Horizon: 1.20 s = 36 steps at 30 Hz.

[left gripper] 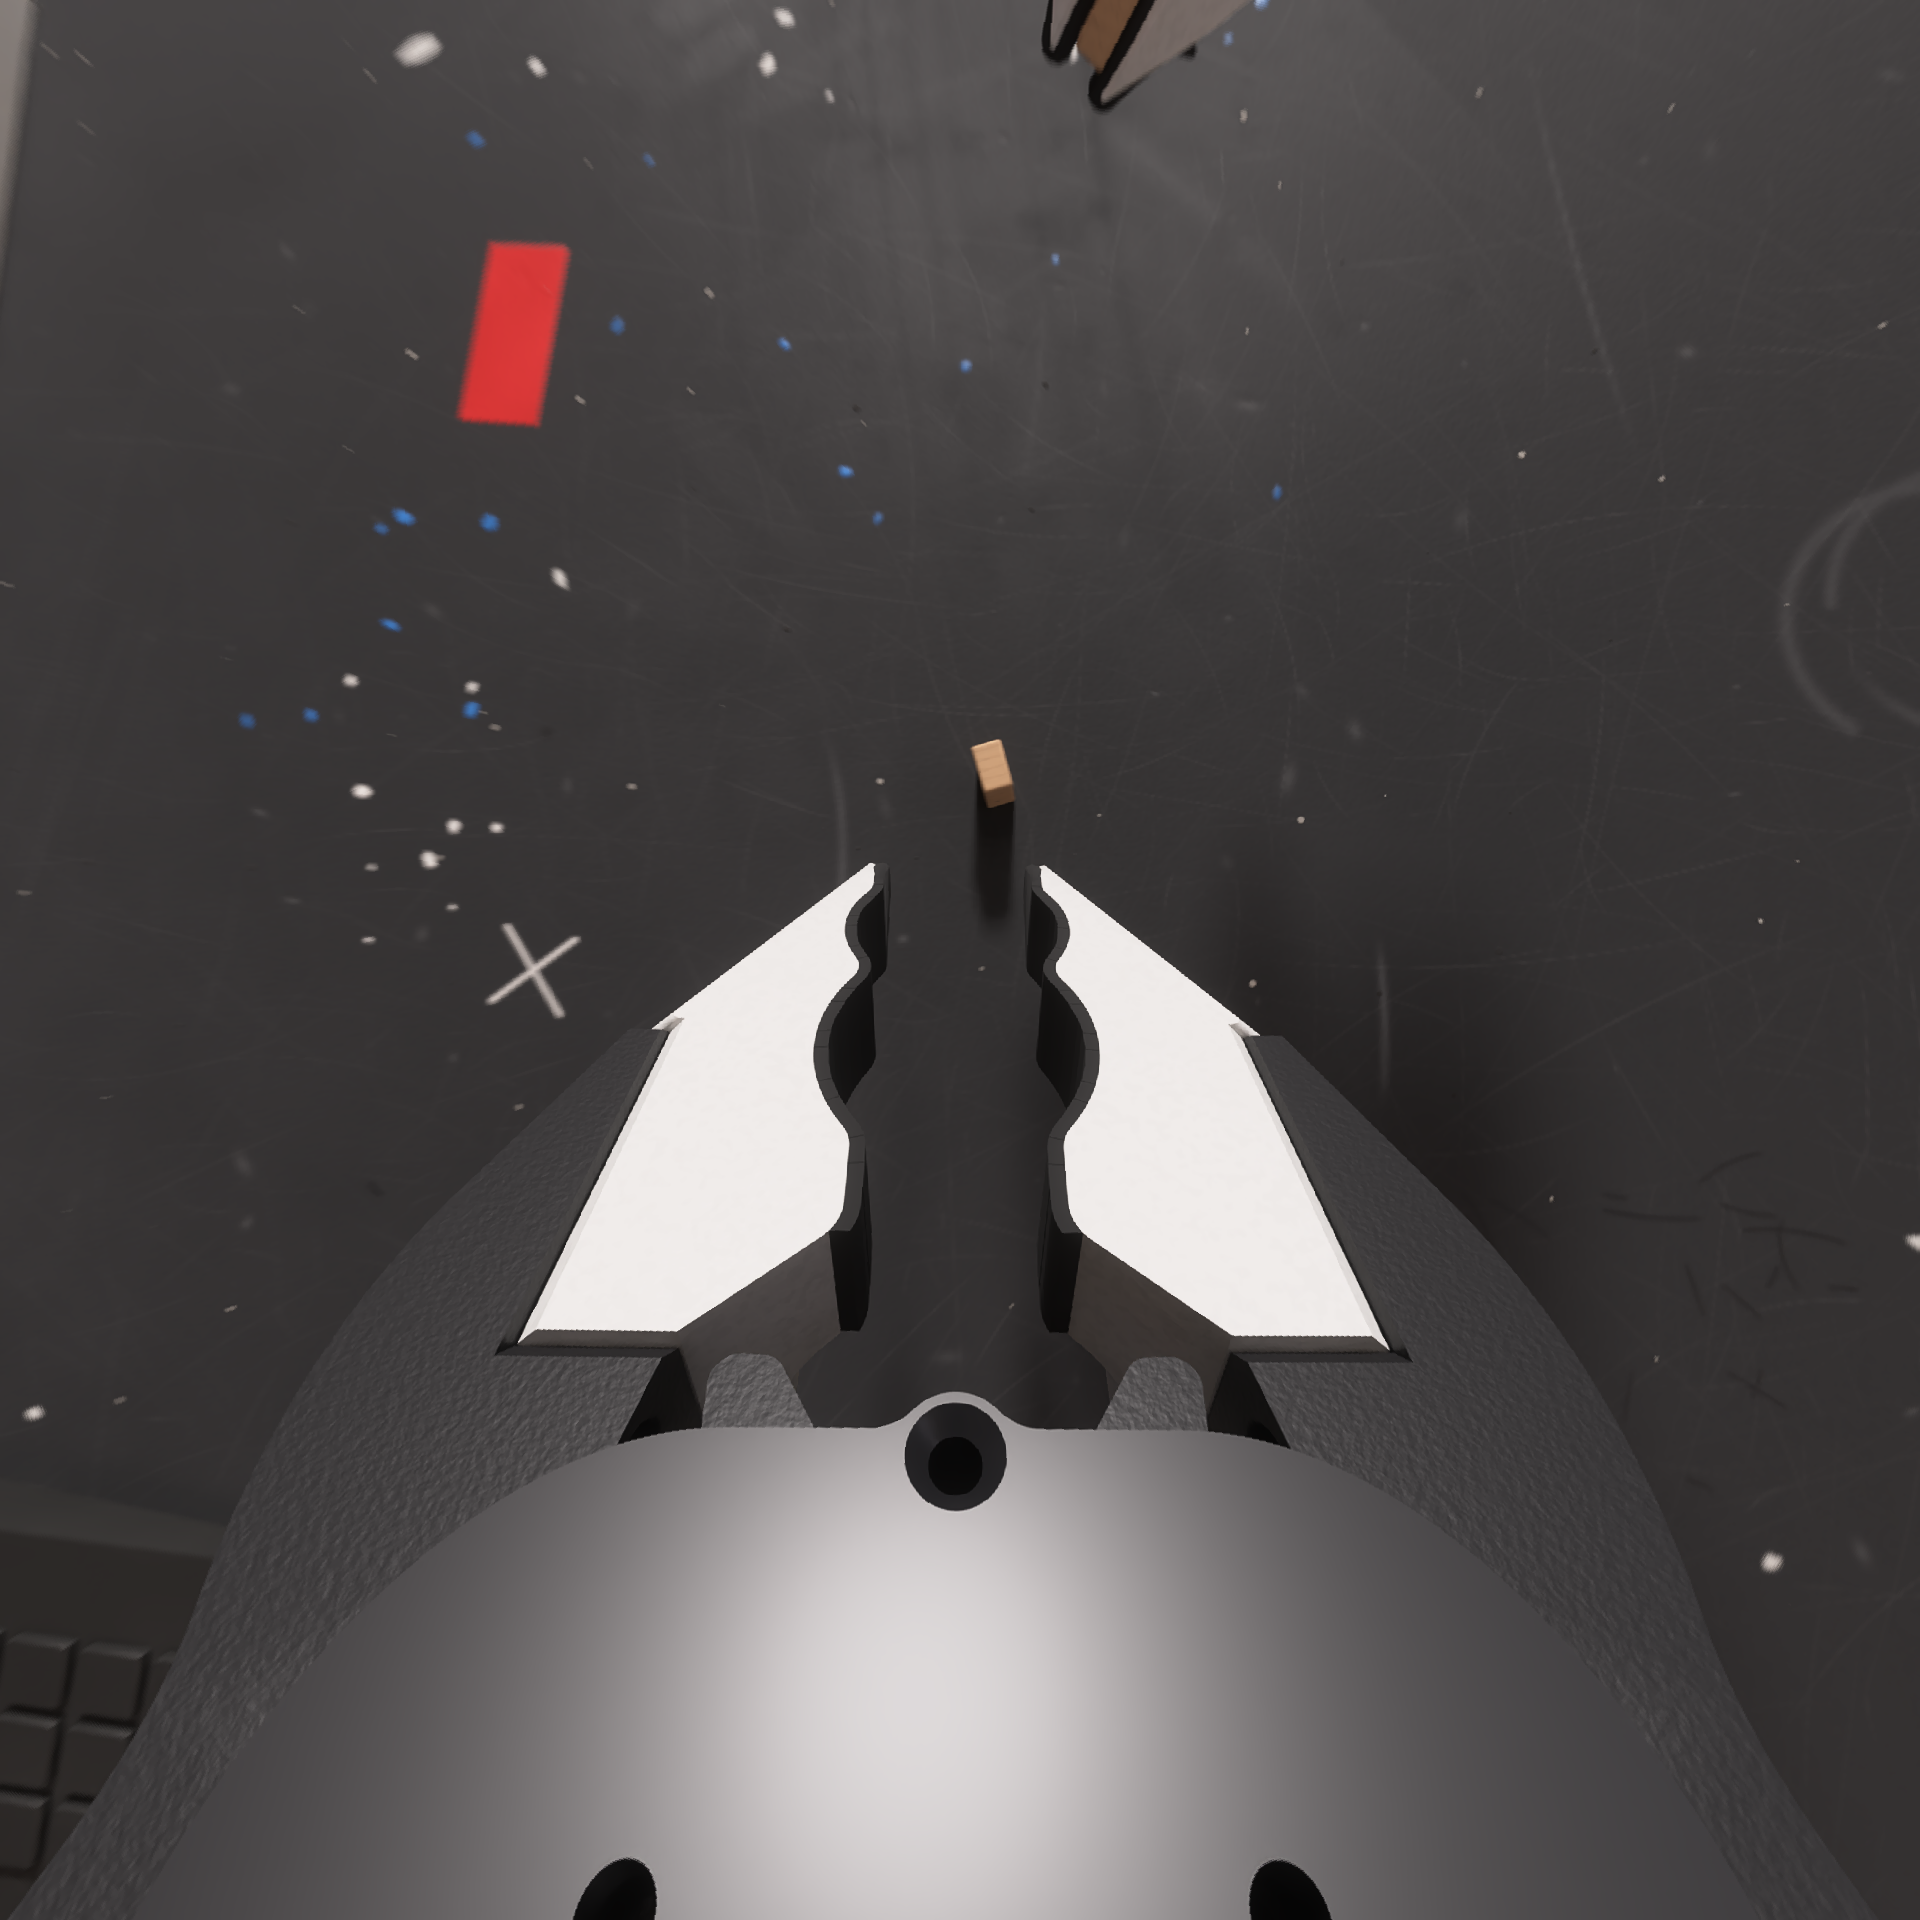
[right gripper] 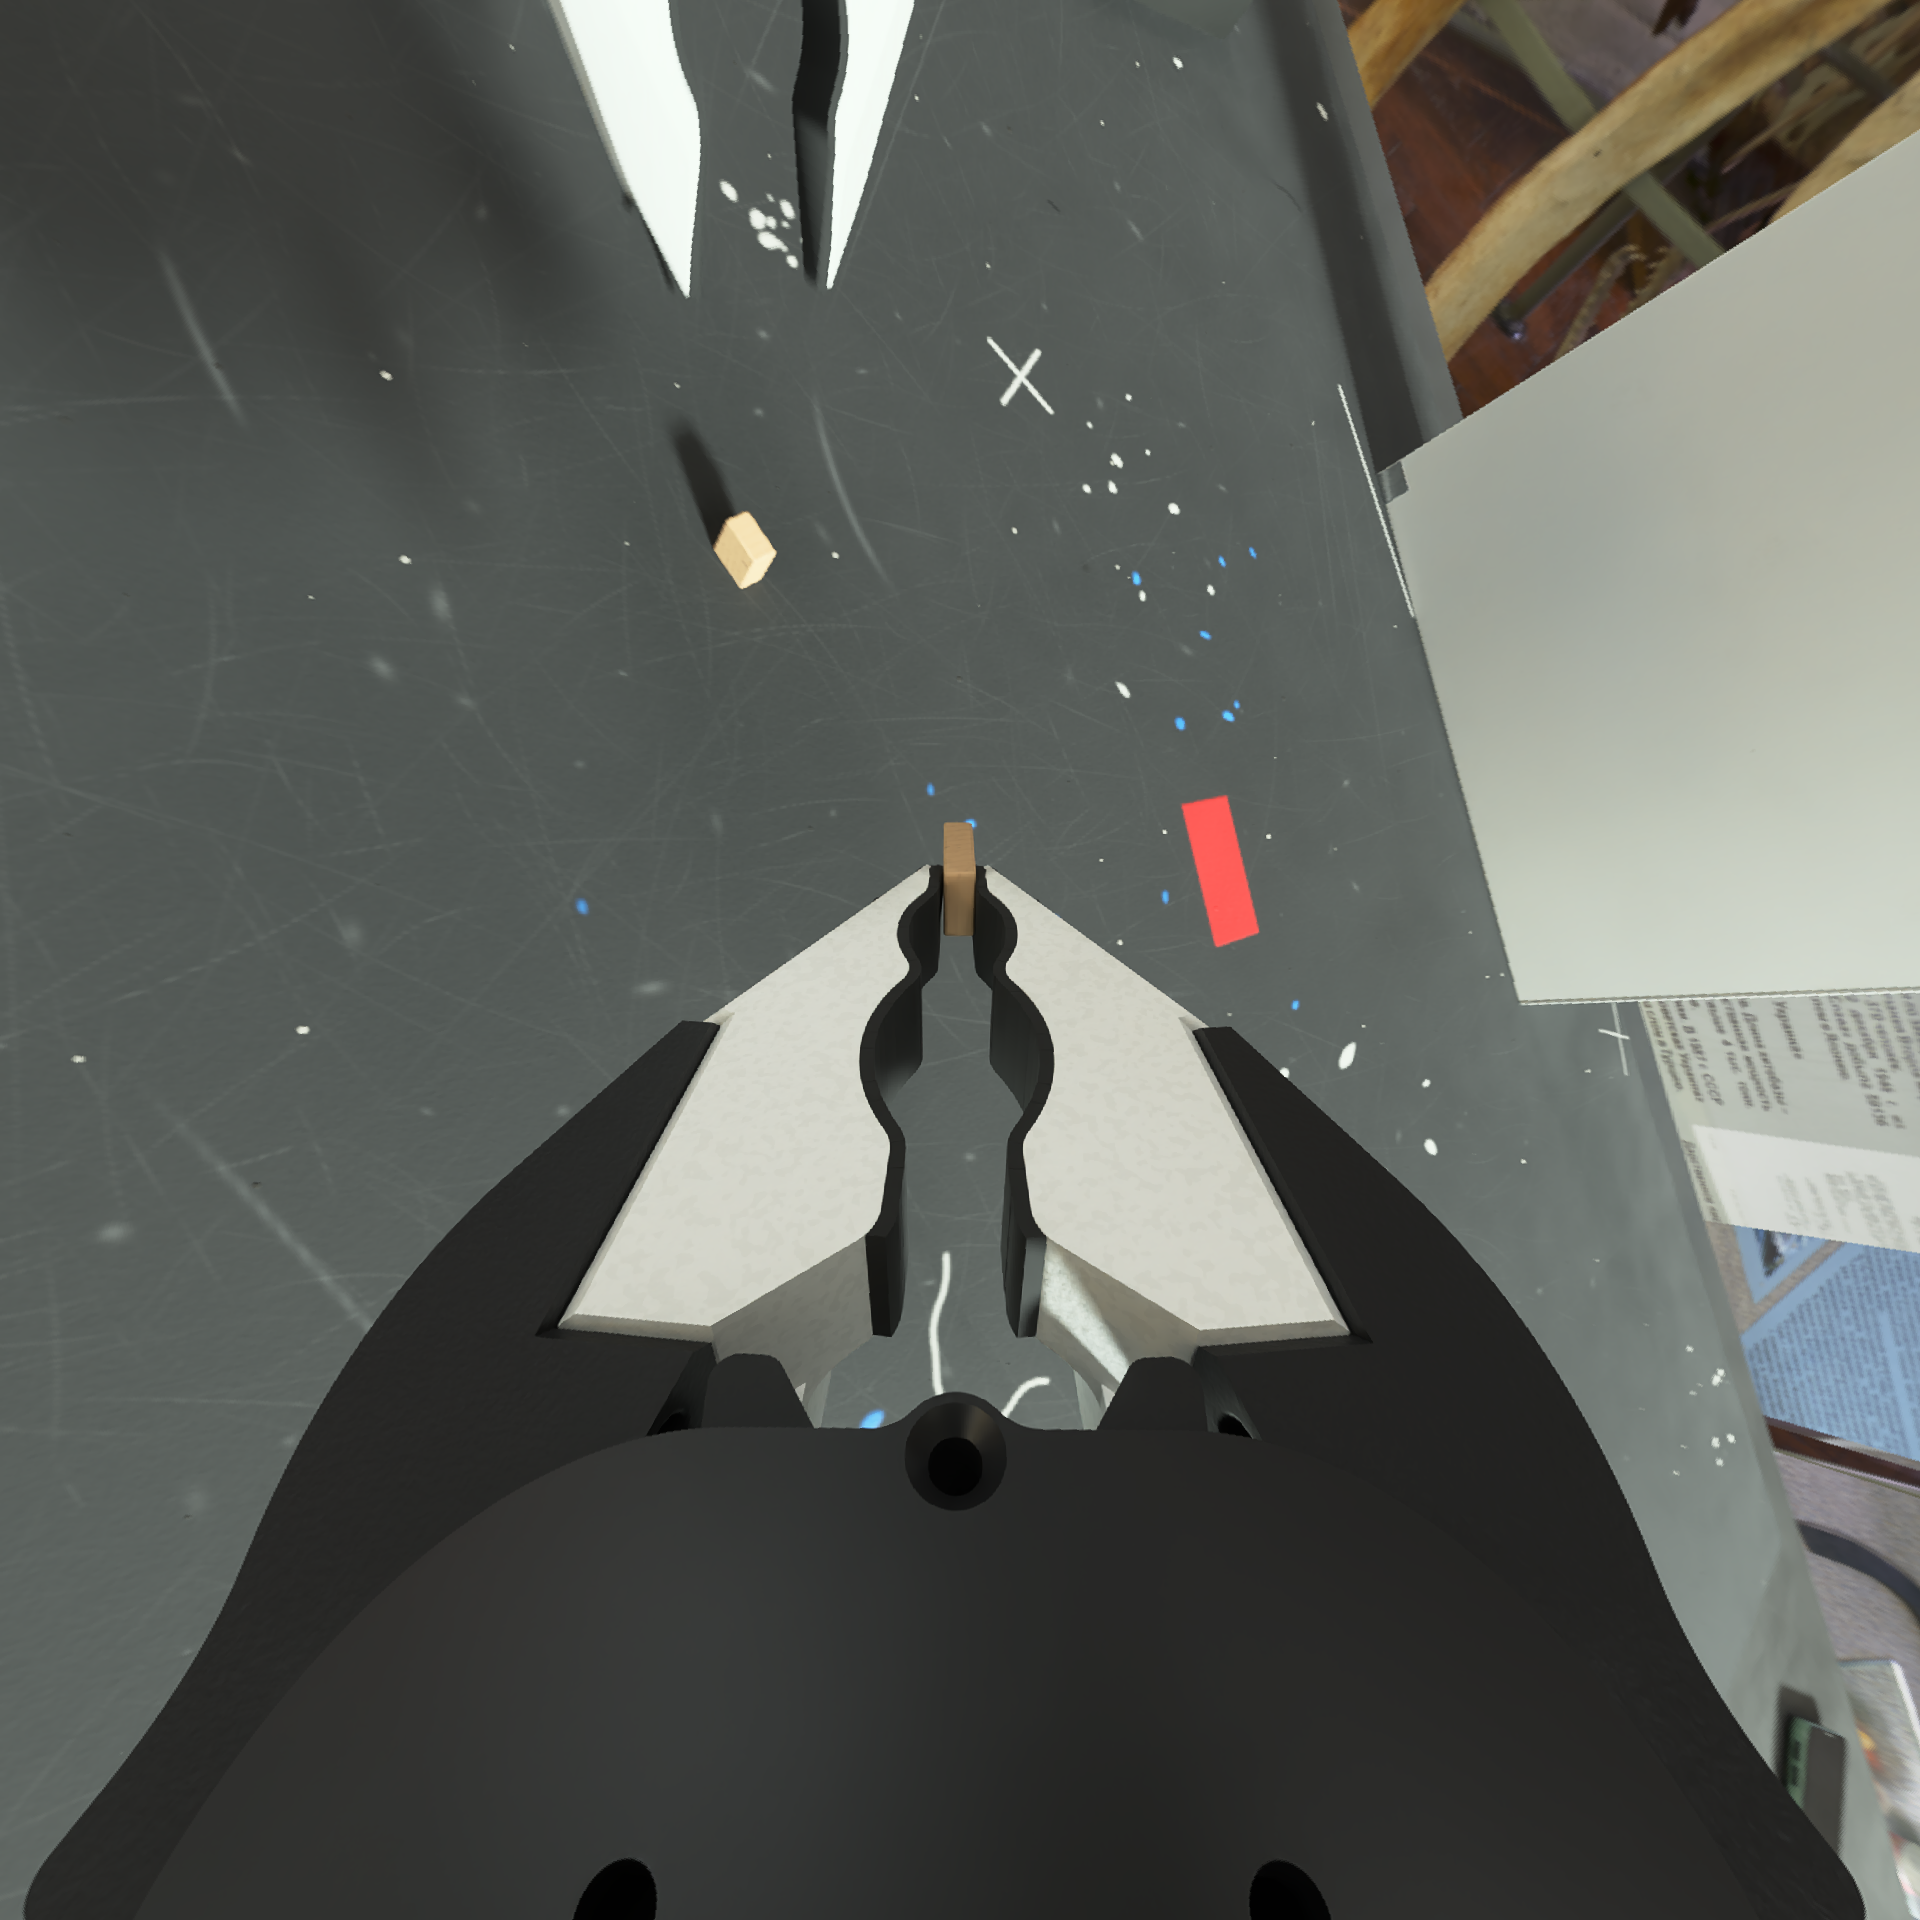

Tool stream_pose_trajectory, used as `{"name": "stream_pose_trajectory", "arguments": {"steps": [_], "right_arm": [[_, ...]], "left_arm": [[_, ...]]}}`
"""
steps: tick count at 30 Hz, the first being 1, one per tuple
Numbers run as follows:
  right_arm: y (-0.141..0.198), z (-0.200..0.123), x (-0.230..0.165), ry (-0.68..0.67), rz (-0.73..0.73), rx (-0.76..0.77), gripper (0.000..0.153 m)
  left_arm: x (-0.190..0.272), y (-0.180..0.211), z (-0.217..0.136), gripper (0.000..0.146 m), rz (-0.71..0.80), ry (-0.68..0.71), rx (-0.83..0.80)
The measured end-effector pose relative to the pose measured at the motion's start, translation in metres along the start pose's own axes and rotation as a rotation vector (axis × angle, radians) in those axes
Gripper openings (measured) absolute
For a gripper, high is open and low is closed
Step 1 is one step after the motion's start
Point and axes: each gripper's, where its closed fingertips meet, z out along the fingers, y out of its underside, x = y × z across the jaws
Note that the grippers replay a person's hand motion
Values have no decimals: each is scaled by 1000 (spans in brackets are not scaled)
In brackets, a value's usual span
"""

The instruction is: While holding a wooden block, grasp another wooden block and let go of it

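Closest thing to look at is the right gripper [right gripper: 957, 871], and it's clamped down on a small wooden block [right gripper: 957, 879], pinched right at the very tips of its fingers [right gripper: 831, 1039], with the block poking out a bit past them. Just off to the right of those fingertips there's a red rectangle [right gripper: 1220, 871] flat on the dark, scratched-up table [right gripper: 312, 831], and further out ahead and slightly left sits the second wooden block [right gripper: 744, 551], loose on the table with nothing touching it. A white chalky X mark [right gripper: 1019, 376] is past that, off to the right. Beyond the loose block you can see the left gripper [right gripper: 756, 289] pointing back this way. From the left gripper's own side [left gripper: 957, 868], its jaws are spread apart with nothing between them, and that loose block [left gripper: 993, 773] sits just beyond the fingertips, a touch right of center in the gap, not touching either finger. The X [left gripper: 533, 970] is off to the left of its fingers, the red rectangle [left gripper: 514, 334] further ahead on the left, and way out past everything is the right gripper [left gripper: 1110, 47] with its block [left gripper: 1103, 26].
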Motion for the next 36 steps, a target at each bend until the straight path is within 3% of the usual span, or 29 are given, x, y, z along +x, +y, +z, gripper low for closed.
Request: {"name": "stream_pose_trajectory", "arguments": {"steps": [4,13,17,20,36], "right_arm": [[0,0,-11,-14,16,8,4],[0,-5,-22,-24,53,56,4],[-1,-7,-22,-27,64,71,4],[-1,-7,-23,-27,74,79,4],[-2,-11,-24,-35,91,98,4]], "left_arm": [[8,6,26,26,-85,-2,-79],[11,1,52,31,-270,-28,-67],[9,0,56,23,-273,-68,-70],[8,-1,58,7,-267,-93,-68],[36,0,53,7,-196,-46,-45]]}}
